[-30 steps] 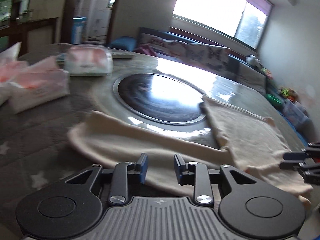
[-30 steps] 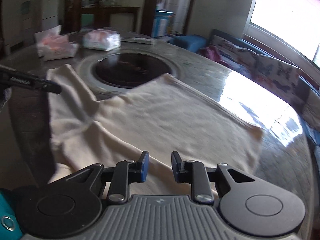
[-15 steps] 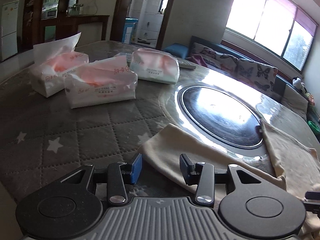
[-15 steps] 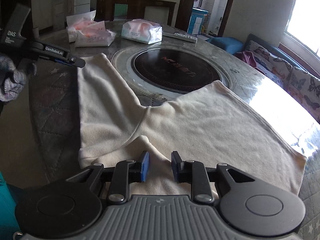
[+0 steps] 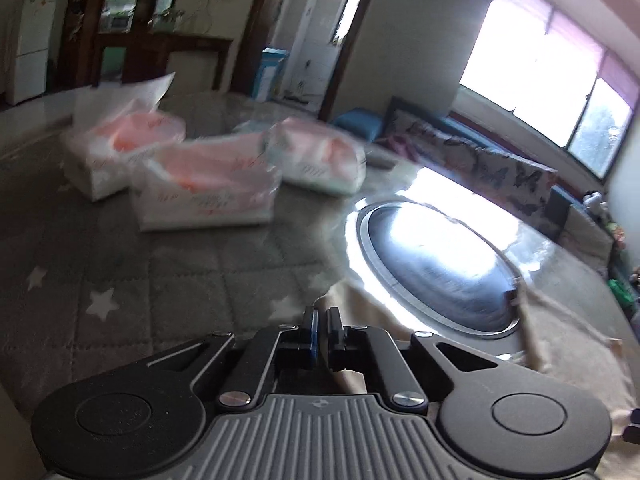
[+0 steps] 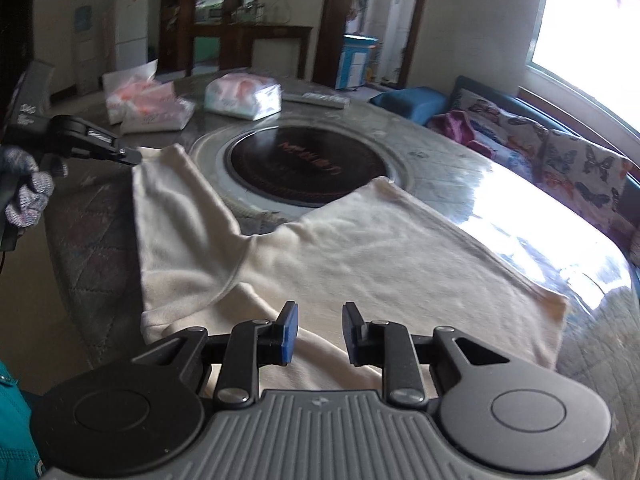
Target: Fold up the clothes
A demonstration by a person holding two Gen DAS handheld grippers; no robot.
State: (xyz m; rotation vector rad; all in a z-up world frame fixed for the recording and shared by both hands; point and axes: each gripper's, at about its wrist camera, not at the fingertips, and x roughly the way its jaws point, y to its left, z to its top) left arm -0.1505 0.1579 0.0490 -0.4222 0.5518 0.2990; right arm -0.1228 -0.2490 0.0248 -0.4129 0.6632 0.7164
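Observation:
A cream long-sleeved garment lies flat on the round table, one sleeve stretched toward the far left. My left gripper is shut on the end of that sleeve; in the right wrist view it pinches the cuff, held by a gloved hand. My right gripper is open and empty, just above the garment's near edge. The left wrist view is blurred.
A dark round hotplate sits in the table's middle, beside the sleeve. Three tissue packs lie on the grey star-patterned mat at the far left. A remote lies behind. A sofa stands to the right.
My left gripper has closed onto the sleeve's cuff. My right gripper has opened a little wider and stays over the garment's near edge.

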